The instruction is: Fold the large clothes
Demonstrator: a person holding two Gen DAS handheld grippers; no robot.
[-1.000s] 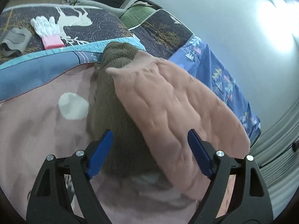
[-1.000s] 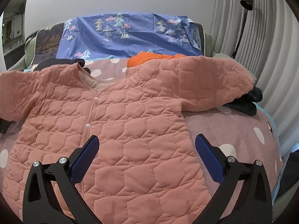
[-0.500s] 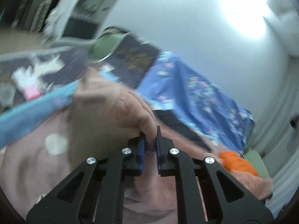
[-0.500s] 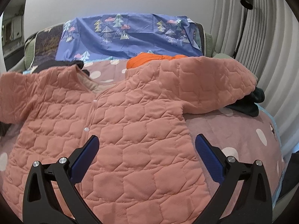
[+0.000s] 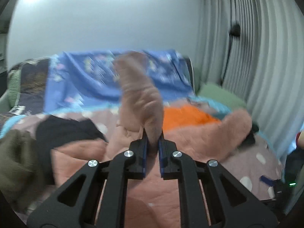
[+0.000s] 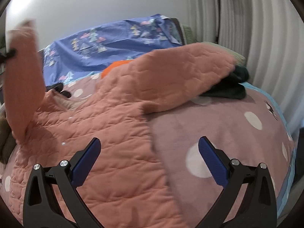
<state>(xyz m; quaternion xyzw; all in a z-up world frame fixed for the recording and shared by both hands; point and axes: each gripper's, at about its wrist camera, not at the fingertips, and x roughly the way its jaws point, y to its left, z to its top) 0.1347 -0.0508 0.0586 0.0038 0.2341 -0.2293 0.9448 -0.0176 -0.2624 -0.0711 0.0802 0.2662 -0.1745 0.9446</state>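
Note:
A pink quilted jacket (image 6: 114, 133) lies spread front-up on the bed. My left gripper (image 5: 153, 138) is shut on the jacket's left sleeve (image 5: 140, 95), which stands lifted and blurred above the body. In the right wrist view that raised sleeve (image 6: 22, 72) hangs at the far left. The other sleeve (image 6: 180, 72) stretches out to the right over a dark garment. My right gripper (image 6: 149, 144) hovers open above the jacket's right side edge, with nothing between its fingers.
The pink dotted bedspread (image 6: 218, 125) lies under the jacket. Around it sit an orange garment (image 5: 186, 115), a black garment (image 5: 62, 131), an olive one (image 5: 17, 155) and a dark green one (image 6: 231, 87). A blue patterned sheet (image 6: 114, 45) covers the back. Curtains (image 6: 256, 47) hang on the right.
My left gripper closed on the left sleeve, then swung it up and across toward the jacket's middle. The right gripper shifted to the right and stayed open.

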